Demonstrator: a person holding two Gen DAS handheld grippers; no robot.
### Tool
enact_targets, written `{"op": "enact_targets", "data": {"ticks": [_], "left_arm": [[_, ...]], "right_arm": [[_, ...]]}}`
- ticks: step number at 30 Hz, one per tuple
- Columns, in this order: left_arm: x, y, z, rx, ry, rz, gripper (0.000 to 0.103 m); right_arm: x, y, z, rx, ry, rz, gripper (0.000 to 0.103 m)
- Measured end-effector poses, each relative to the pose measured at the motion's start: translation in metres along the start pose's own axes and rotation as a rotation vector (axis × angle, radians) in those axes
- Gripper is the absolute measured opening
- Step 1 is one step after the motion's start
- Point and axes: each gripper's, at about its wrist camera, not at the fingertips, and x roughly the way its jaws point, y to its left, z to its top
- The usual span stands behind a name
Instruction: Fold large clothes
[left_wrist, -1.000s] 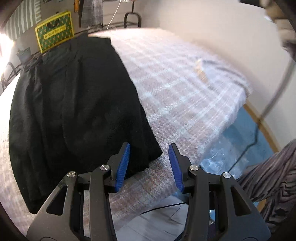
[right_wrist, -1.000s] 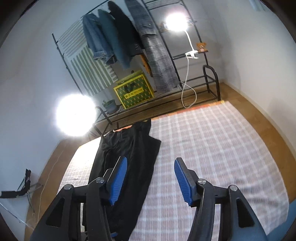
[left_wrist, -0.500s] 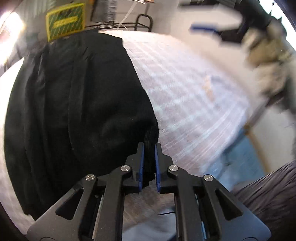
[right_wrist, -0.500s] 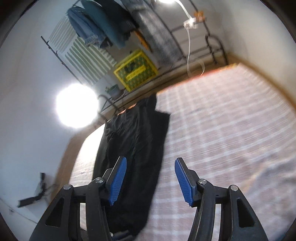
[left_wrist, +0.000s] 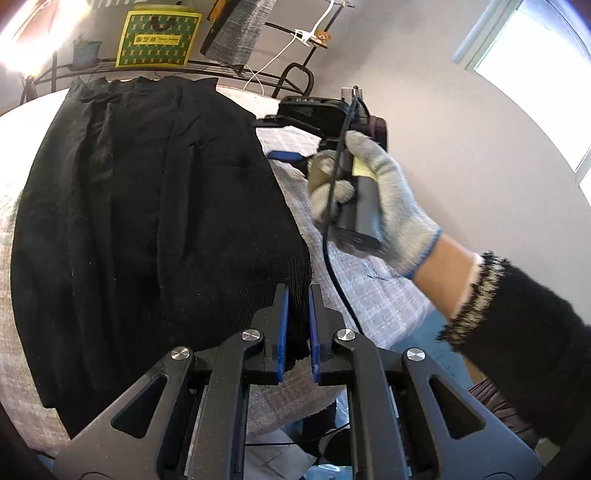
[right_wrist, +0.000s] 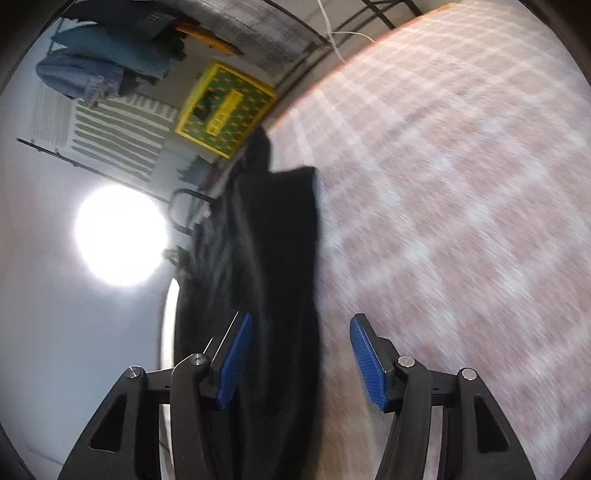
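Note:
A large black garment (left_wrist: 140, 221) lies lengthwise on a checked bedspread (left_wrist: 376, 295). My left gripper (left_wrist: 297, 291) is shut on the garment's near right corner, the ribbed hem pinched between its blue pads. A gloved hand (left_wrist: 384, 195) holds my right gripper further up along the garment's right edge; one blue pad shows there, so its jaws are hard to read. In the right wrist view the same garment (right_wrist: 266, 280) is blurred, and my right gripper (right_wrist: 301, 325) is open above its right edge, with nothing gripped.
A metal rack along the far side bears a yellow-green box (left_wrist: 159, 35), a small potted plant (left_wrist: 86, 51) and hanging clothes (right_wrist: 107, 62). A bright lamp (right_wrist: 120, 234) glares at the left. The bedspread (right_wrist: 461, 184) stretches to the right of the garment.
My left gripper went from open to shut on the garment's corner and lifted it slightly. My right gripper dropped fast toward the garment's right edge and rolled, staying open.

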Motion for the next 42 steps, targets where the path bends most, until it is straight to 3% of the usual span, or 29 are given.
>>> {"op": "enact_targets", "data": {"ticks": [3,4,6,7,9,11,15,20,24,35,42], "left_arm": [[0.000,-0.004,-0.002,0.006,-0.002,0.003,0.008],[0.000,-0.005,-0.004,0.010,-0.003,0.006,0.008],[0.002,-0.006,-0.007,0.006,0.002,0.003,0.008],[0.002,-0.007,-0.010,-0.002,0.005,-0.002,0.008],[0.002,-0.007,-0.012,-0.046,0.011,-0.038,0.008],[-0.001,-0.007,-0.011,-0.069,0.006,-0.072,0.007],[0.002,-0.008,-0.014,-0.051,0.009,-0.055,0.007],[0.007,0.009,-0.019,-0.113,0.034,-0.048,0.007],[-0.002,0.015,-0.020,-0.142,0.008,-0.047,0.007],[-0.023,0.048,-0.040,-0.262,0.008,-0.064,0.007],[-0.042,0.071,-0.052,-0.335,-0.019,-0.033,0.007]], "right_arm": [[0.016,0.004,0.008,0.000,0.003,0.032,0.050],[0.024,0.007,0.010,-0.005,0.012,0.034,0.043],[0.033,0.010,0.012,-0.019,0.032,0.029,0.024],[0.037,0.014,0.012,-0.046,0.043,-0.001,0.008],[0.035,0.024,0.011,-0.105,0.042,-0.058,0.007],[0.024,0.039,0.015,-0.139,0.027,-0.058,0.006],[0.005,0.062,0.018,-0.249,-0.009,-0.116,0.005],[0.020,0.042,0.011,-0.215,0.026,-0.198,0.005],[0.016,0.051,0.012,-0.222,0.012,-0.218,0.005],[0.028,0.135,-0.008,-0.433,-0.010,-0.289,0.005],[0.068,0.186,-0.033,-0.597,0.027,-0.348,0.005]]}}
